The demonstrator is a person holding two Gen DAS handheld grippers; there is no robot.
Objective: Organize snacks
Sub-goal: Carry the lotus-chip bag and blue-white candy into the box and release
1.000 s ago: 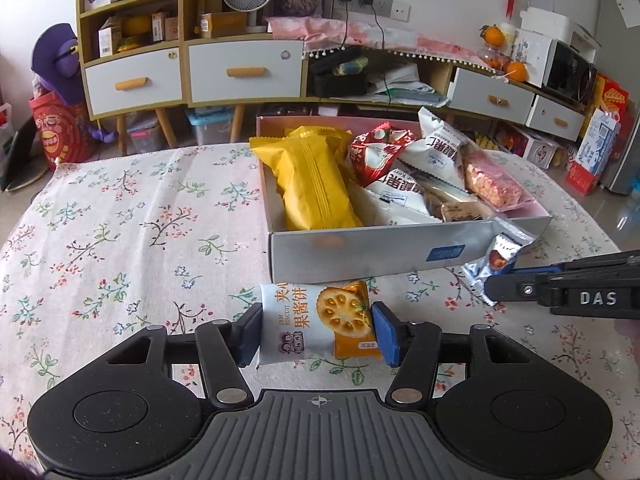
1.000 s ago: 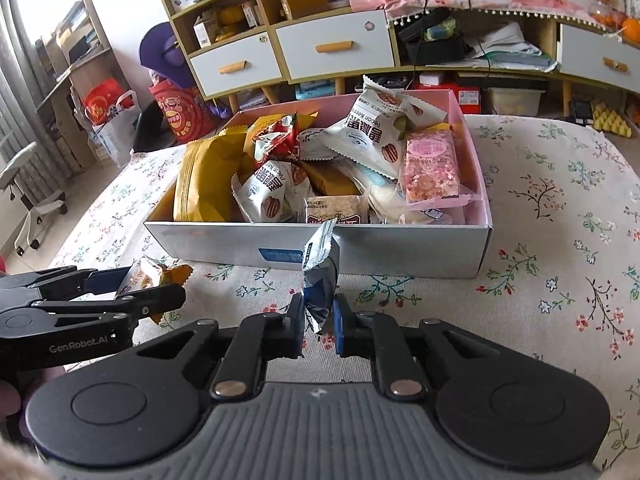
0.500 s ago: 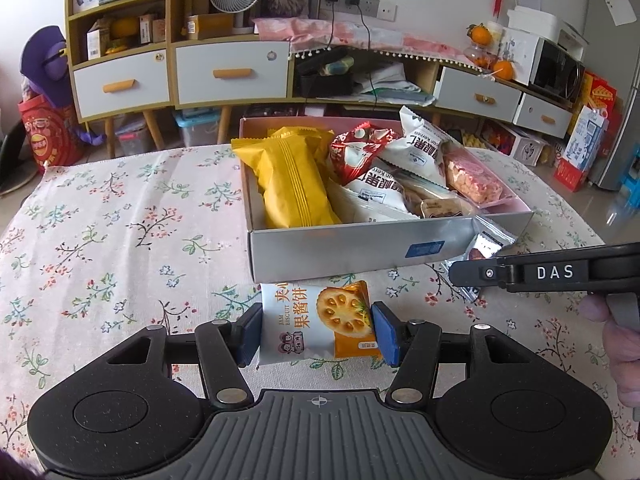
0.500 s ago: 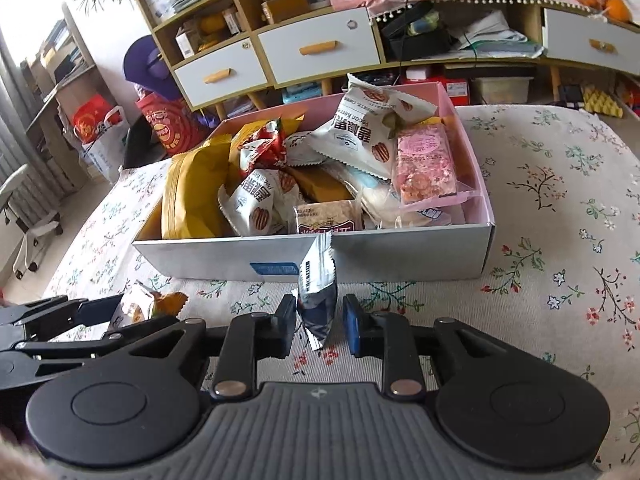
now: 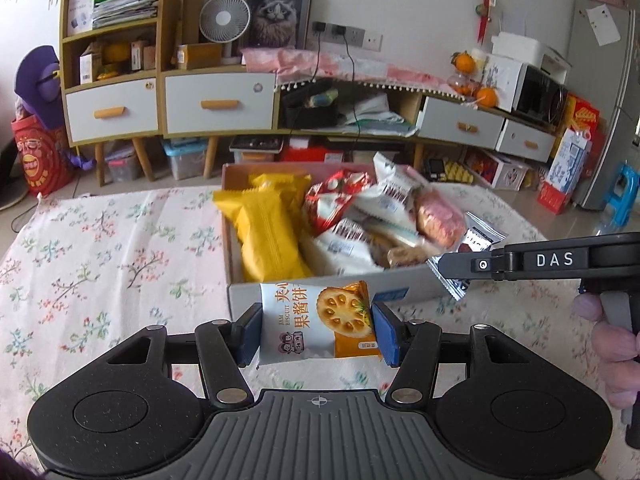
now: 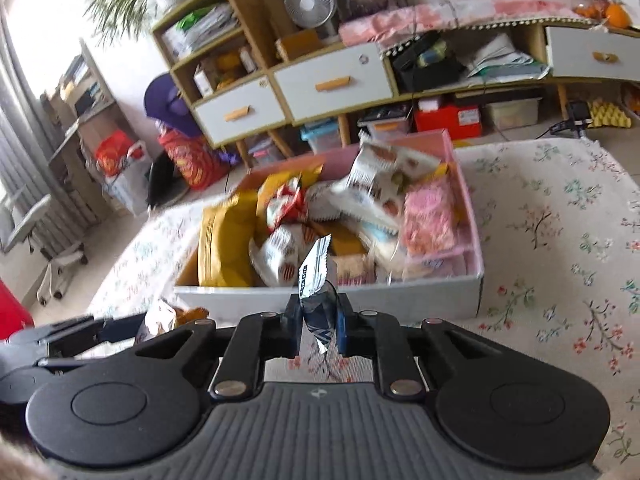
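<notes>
A white-and-orange jam biscuit packet [image 5: 320,320] hangs flat above the tablecloth, with my left gripper [image 5: 316,332] shut on its two short ends. Just behind it is the near wall of the grey box with a pink inside [image 5: 416,286], which is full of snack packets. In the right wrist view my right gripper [image 6: 319,320] is shut on a small dark blue and silver packet [image 6: 314,276] that stands upright before the box's front wall [image 6: 400,300]. The left wrist view shows that packet [image 5: 478,240] at the box's right corner. The left gripper [image 6: 120,330] shows at lower left.
A floral tablecloth [image 5: 100,260] covers the table, with open cloth left of the box and to its right [image 6: 560,240]. A large yellow packet [image 5: 268,236] fills the box's left side. A person's hand [image 5: 612,340] grips the right handle. Drawers and shelves stand behind.
Both grippers have risen with their packets, lifting them off the cloth. The biscuit packet now overlaps the box's front wall and the small packet reaches above its rim.
</notes>
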